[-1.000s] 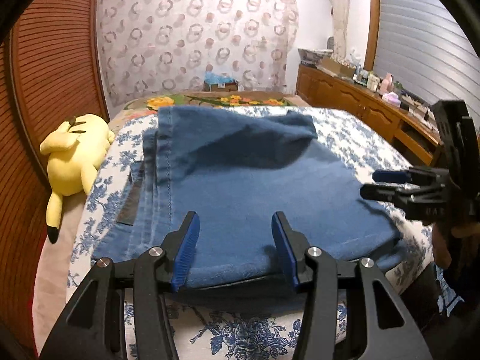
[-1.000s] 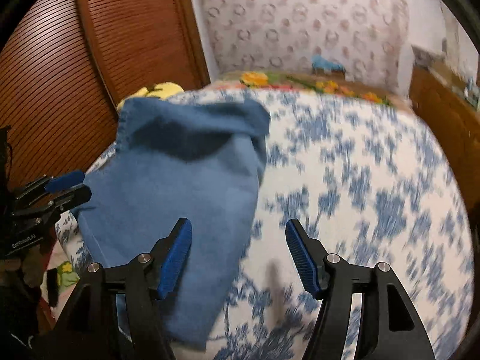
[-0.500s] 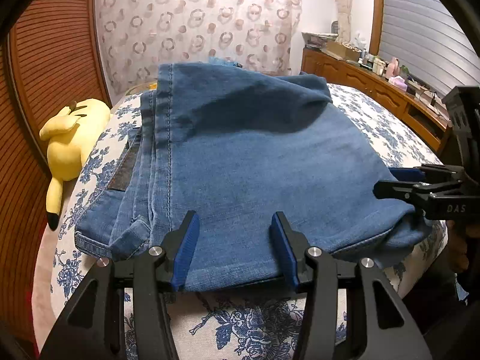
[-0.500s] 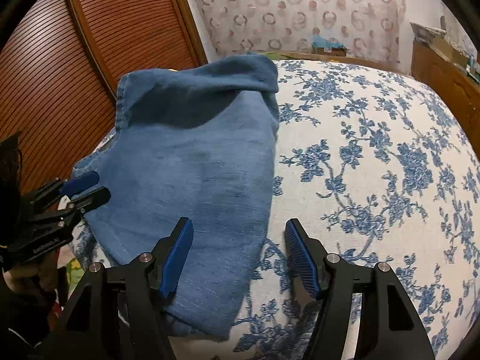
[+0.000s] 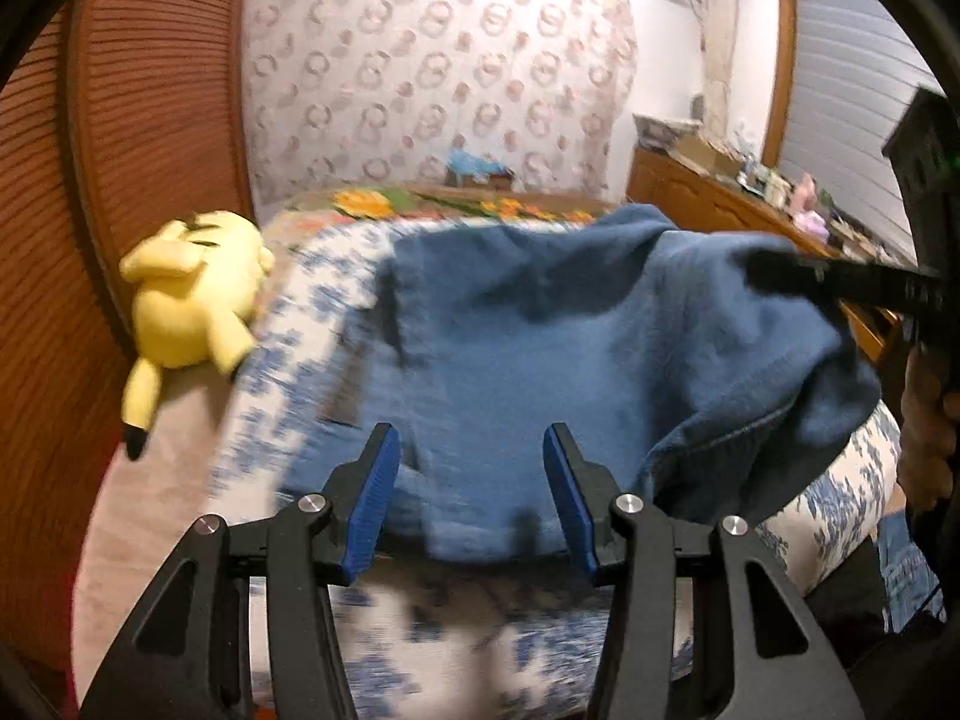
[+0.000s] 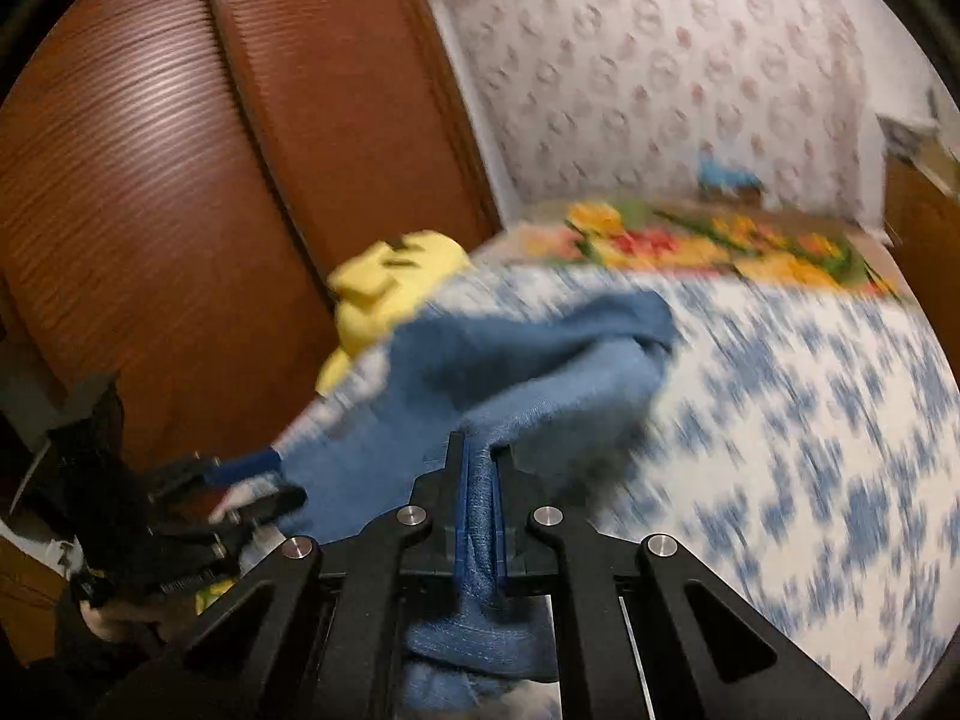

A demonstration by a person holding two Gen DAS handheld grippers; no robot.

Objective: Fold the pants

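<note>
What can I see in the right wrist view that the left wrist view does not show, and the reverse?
Only the right wrist view shows the right gripper from behind, its blue pads pressed shut on a bunched fold of the jeans.

Only the left wrist view shows the wooden dresser with small items on top, the window shutter, and the left gripper open, with denim lying beyond its fingers, not pinched.

Both show the jeans, the yellow plush toy beside the wardrobe door, the blue floral bedsheet and the patterned curtain.
</note>
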